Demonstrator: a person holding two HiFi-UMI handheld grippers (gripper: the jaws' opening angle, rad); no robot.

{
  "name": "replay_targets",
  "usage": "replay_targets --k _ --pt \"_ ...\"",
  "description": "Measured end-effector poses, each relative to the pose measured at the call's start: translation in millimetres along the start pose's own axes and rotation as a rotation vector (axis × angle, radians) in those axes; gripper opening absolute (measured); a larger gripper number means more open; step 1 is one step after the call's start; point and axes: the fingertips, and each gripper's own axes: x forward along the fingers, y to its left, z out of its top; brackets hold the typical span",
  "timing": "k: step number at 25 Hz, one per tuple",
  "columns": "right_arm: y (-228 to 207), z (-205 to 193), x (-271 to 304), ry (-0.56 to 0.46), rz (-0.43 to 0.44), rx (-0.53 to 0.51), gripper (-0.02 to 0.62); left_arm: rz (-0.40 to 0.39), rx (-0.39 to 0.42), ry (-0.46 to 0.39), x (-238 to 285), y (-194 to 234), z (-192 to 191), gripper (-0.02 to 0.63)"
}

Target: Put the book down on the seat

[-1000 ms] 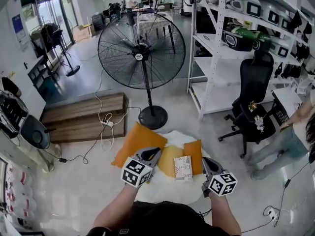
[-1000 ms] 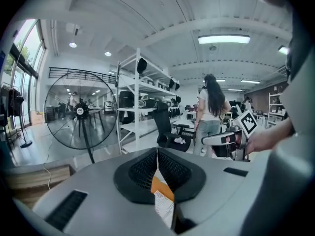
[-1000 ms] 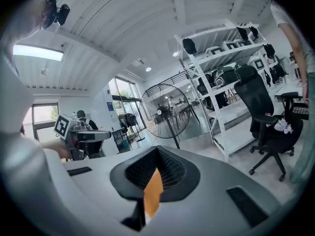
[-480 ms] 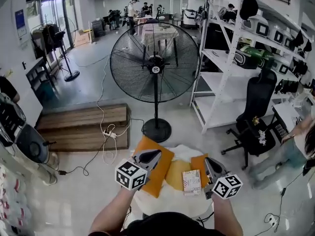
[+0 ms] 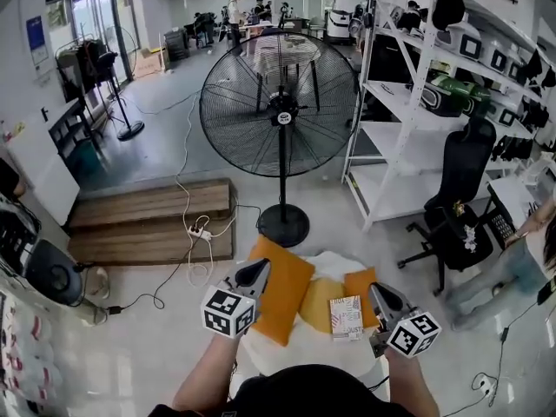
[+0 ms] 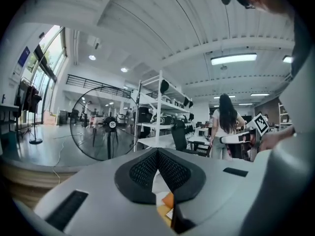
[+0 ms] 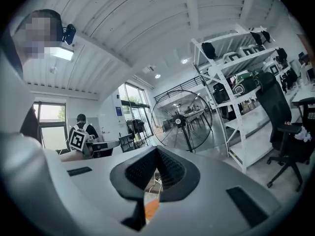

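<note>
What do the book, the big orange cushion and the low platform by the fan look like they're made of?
The book looks like paper or card: a matte printed cover with lettering. The big orange cushion is probably fabric over soft filling; flat colour, no shine. The low platform seems wood or wood-look laminate, from its brown plank-like streaks; I can't tell which.

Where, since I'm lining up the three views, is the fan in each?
Head view: fan at upper centre.
Left gripper view: fan left of centre, about mid-height.
Right gripper view: fan slightly right of centre, about mid-height.
Shared landmark: the white rack, to the right of the fan in all three views.
</note>
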Motion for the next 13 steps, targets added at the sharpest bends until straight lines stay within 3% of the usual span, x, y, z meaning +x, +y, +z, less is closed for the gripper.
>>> replay_targets --k 7,13 --pt "-37 -4 -22 0.0 -0.027 0.005 0.014 0.005 -0.035 0.05 38 -28 -21 0.002" --pt "-54 3 -30 -0.015 -0.018 -0.014 0.014 0.029 -0.033 0.009 58 -45 -10 0.003"
